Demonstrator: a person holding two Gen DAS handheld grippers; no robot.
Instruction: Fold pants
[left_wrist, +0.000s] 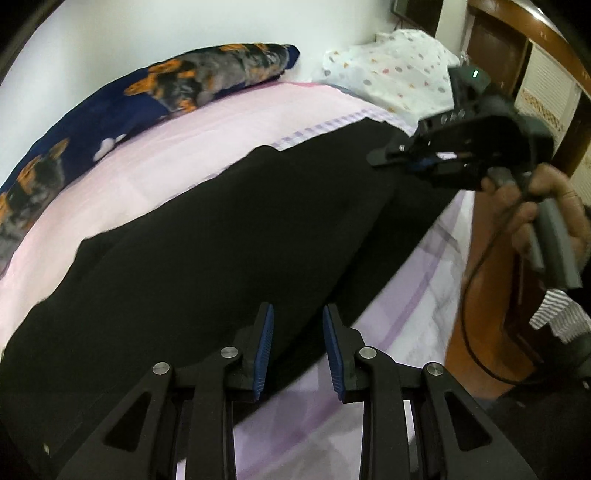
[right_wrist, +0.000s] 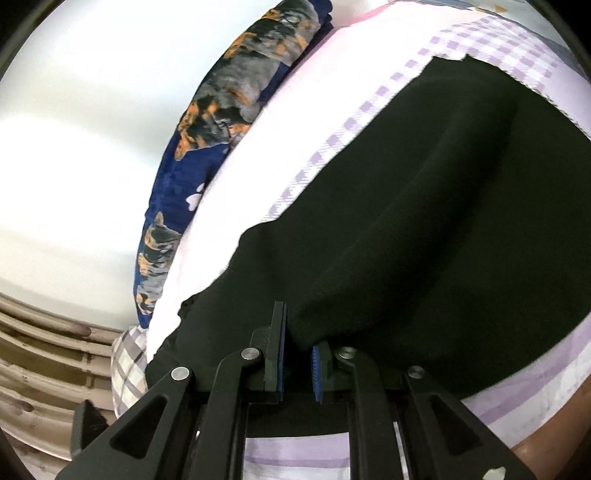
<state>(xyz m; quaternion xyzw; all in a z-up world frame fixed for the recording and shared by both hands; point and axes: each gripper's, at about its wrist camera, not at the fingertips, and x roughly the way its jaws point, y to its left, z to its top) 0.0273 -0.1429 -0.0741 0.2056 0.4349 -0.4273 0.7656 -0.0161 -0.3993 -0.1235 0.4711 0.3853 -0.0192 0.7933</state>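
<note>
Black pants (left_wrist: 221, 236) lie spread lengthwise across the pink bedsheet (left_wrist: 177, 147). My left gripper (left_wrist: 298, 314) is open and empty, its blue pads just above the near edge of the pants. My right gripper (left_wrist: 384, 157) shows in the left wrist view at the far right end of the pants, held in a hand. In the right wrist view the right gripper (right_wrist: 299, 332) is shut on a fold of the black pants (right_wrist: 424, 221), with cloth bunched between its blue pads.
A navy blanket with a dog print (left_wrist: 155, 88) lies along the wall. A white spotted cloth (left_wrist: 399, 70) sits at the bed's far corner. The lilac checked sheet edge (left_wrist: 406, 302) runs along the bed's near side. Wooden furniture (left_wrist: 513, 48) stands at right.
</note>
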